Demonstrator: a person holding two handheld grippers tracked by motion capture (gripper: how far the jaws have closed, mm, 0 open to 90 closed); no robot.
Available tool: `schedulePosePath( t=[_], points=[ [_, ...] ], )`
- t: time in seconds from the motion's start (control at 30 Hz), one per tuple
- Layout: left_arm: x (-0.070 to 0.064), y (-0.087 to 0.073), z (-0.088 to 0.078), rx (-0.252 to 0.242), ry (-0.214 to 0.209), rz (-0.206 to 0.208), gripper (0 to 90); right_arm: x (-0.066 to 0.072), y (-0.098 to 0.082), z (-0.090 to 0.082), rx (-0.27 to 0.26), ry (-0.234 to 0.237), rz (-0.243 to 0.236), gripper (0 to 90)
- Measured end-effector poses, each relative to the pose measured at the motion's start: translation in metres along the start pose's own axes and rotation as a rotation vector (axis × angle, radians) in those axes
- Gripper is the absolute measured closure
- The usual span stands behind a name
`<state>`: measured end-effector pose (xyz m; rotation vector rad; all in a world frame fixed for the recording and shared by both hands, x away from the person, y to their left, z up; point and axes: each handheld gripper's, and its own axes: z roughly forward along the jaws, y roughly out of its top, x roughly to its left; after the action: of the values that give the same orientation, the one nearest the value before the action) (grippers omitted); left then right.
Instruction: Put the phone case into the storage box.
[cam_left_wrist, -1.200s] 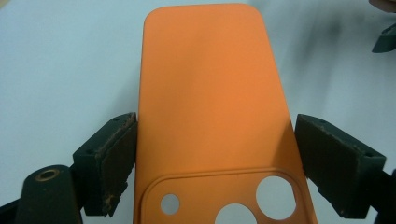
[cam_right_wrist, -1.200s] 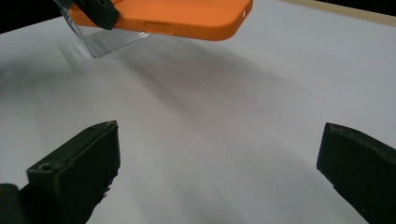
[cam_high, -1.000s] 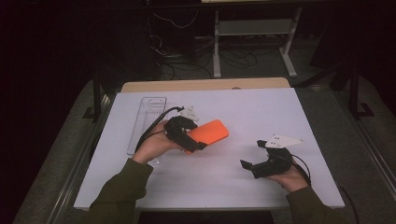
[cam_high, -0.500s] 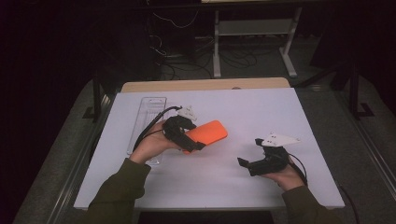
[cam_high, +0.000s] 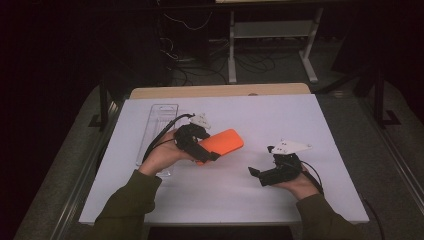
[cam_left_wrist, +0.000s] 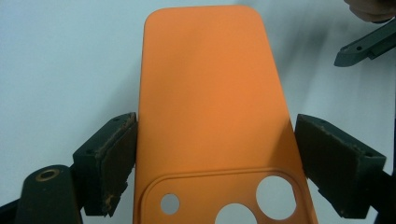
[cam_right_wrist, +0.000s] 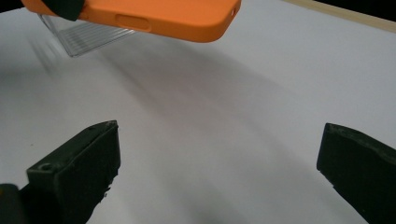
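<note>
From above I see my left claw (cam_high: 212, 152) holding an orange phone case (cam_high: 222, 143) over the white table (cam_high: 300, 120), near its middle, with my right claw (cam_high: 256, 174) well apart to the right, low over the table.

The view along the left claw gives what the overhead cannot: the back of the case (cam_left_wrist: 210, 102) faces the camera, camera cut-outs at the near end, and the case sits lengthwise between the two black pads (cam_left_wrist: 114, 158). The left pad touches its edge; at the right pad I cannot tell contact from a thin gap. The jaws stand wide, spanning the case's width.

The right claw (cam_right_wrist: 219, 177) view shows the case (cam_right_wrist: 159, 16) from the side, lifted off the table with its shadow beneath, well clear of those jaws, which gape open on nothing.

A clear plastic tray (cam_high: 157, 125) lies on the table's left part, behind my left hand; I cannot make out anything in it.
</note>
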<state>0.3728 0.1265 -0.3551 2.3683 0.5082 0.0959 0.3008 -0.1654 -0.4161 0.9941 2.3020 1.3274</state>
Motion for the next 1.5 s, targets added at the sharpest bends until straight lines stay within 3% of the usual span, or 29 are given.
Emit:
schedulePosePath(
  t=[0.53, 1.5],
  points=[
    [0.000, 0.000, -0.001, -0.016, -0.005, -0.014, 15.3, 0.004, 0.012, 0.018, -0.012, -0.026, -0.036, 0.0],
    [-0.002, 0.002, -0.004, -0.019, -0.014, -0.018, 15.3, -0.005, 0.029, 0.048, -0.050, -0.049, -0.033, 0.0]
  ],
)
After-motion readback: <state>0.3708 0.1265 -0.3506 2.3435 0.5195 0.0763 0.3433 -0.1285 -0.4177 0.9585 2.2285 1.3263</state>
